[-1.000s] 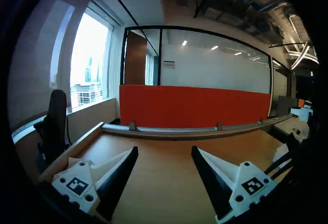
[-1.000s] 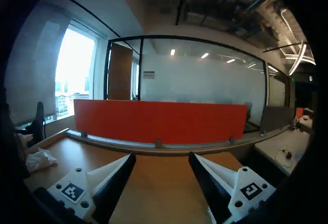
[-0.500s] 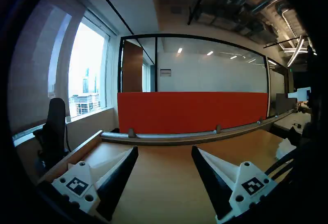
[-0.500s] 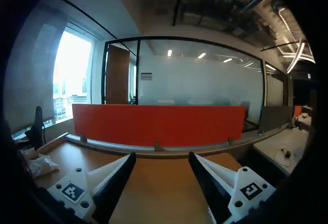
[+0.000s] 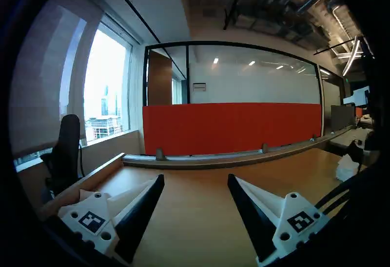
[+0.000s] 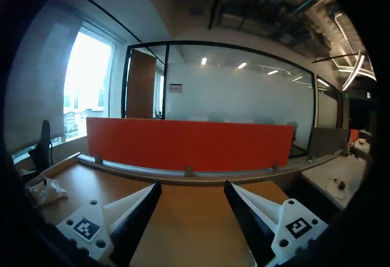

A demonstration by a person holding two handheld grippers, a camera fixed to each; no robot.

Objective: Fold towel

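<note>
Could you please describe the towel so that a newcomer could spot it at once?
Find the long wooden desk backed by the orange divider panel. Left of the right gripper, towards the window, lies the towel: a crumpled white heap, unlike the smooth brown wood.

Left tongs (image 5: 196, 194) agape, right tongs (image 6: 192, 201) agape, level

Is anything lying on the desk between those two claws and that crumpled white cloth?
Nothing visible does. The crumpled white cloth lies off to the side of the open left gripper and the open right gripper. What lies between them and the cloth looks like bare wooden desk.
</note>
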